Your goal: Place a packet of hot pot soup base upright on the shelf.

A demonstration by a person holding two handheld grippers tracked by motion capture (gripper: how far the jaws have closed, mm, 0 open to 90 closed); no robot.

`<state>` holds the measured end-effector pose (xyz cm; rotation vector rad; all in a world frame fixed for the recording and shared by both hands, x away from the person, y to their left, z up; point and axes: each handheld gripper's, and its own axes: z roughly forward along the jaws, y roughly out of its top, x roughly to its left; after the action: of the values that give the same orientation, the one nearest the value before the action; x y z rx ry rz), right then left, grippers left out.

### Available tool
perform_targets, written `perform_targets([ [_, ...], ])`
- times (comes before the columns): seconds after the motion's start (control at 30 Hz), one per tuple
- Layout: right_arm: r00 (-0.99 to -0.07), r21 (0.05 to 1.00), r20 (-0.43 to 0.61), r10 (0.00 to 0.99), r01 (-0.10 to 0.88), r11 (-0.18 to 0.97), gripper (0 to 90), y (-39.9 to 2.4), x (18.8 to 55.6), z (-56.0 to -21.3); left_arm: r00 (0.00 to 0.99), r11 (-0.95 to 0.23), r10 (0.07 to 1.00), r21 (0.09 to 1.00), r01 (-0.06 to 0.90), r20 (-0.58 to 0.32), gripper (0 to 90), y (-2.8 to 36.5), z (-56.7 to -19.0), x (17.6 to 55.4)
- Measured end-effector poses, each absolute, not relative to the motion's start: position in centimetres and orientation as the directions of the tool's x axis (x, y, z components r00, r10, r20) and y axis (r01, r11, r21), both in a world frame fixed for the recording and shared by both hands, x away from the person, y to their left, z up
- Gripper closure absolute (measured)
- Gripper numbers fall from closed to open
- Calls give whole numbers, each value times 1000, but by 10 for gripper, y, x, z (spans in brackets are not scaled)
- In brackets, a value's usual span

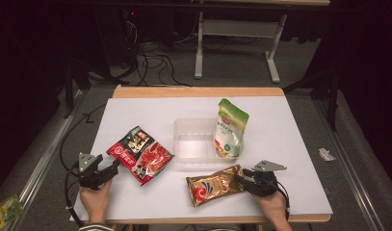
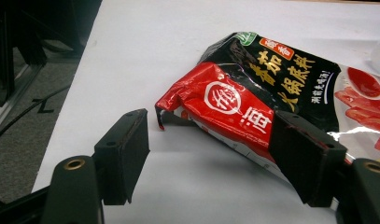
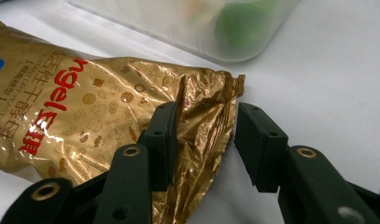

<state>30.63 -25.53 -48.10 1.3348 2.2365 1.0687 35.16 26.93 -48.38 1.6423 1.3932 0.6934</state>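
Observation:
A gold snack bag lies flat near the table's front edge. Its crinkled right end sits between the jaws of my right gripper, also seen from above. The jaws stand part open around that end, and I see no firm pinch. A red and black sauce packet lies at the left. My left gripper is open at the packet's near corner; one jaw overlaps its edge and the other stands apart on the bare table. It also shows in the high view.
A clear plastic container sits mid-table with a green and white pouch leaning in its right end. The white table top has bare room at the right and back. Cables and a table frame lie on the floor beyond.

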Motion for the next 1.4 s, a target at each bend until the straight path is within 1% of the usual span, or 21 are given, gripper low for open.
perform_targets([
  [0.13, -514, 739, 66, 855, 601, 304, 606, -253, 305, -481, 224, -16, 969, 869, 494, -109, 295, 269, -484, 351],
  [0.3, -510, 736, 61, 858, 603, 307, 619, -252, 304, -481, 223, -14, 969, 869, 495, -111, 294, 269, -484, 352],
  [0.43, -511, 734, 55, 858, 603, 311, 653, -251, 304, -480, 223, -15, 969, 869, 495, -111, 294, 269, -484, 352],
  [0.57, -520, 727, 36, 854, 599, 334, 701, -250, 303, -480, 220, -12, 969, 869, 495, -112, 294, 269, -484, 352],
  [0.67, -543, 719, 7, 840, 586, 373, 768, -246, 302, -478, 220, -12, 969, 869, 495, -112, 294, 269, -484, 352],
  [0.77, -551, 716, -2, 834, 581, 386, 795, -245, 302, -478, 220, -12, 969, 868, 496, -113, 294, 269, -484, 352],
  [0.87, -561, 717, 12, 828, 582, 383, 867, -245, 302, -478, 221, -11, 969, 868, 497, -114, 294, 270, -484, 352],
  [0.9, -567, 717, -6, 824, 571, 398, 885, -243, 301, -478, 221, -11, 969, 868, 496, -114, 294, 270, -484, 352],
  [0.97, -571, 718, -15, 821, 565, 406, 894, -242, 301, -478, 220, -11, 969, 869, 494, -113, 294, 270, -484, 352],
  [1.13, -575, 737, 30, 818, 566, 371, 900, -247, 301, -478, 220, -8, 969, 869, 495, -116, 293, 270, -484, 352],
  [1.27, -585, 765, 54, 809, 545, 344, 900, -249, 302, -468, 220, -8, 969, 869, 495, -116, 293, 270, -484, 352],
  [1.4, -600, 780, 44, 799, 521, 348, 900, -248, 302, -458, 220, -7, 968, 869, 495, -118, 293, 270, -484, 352],
])
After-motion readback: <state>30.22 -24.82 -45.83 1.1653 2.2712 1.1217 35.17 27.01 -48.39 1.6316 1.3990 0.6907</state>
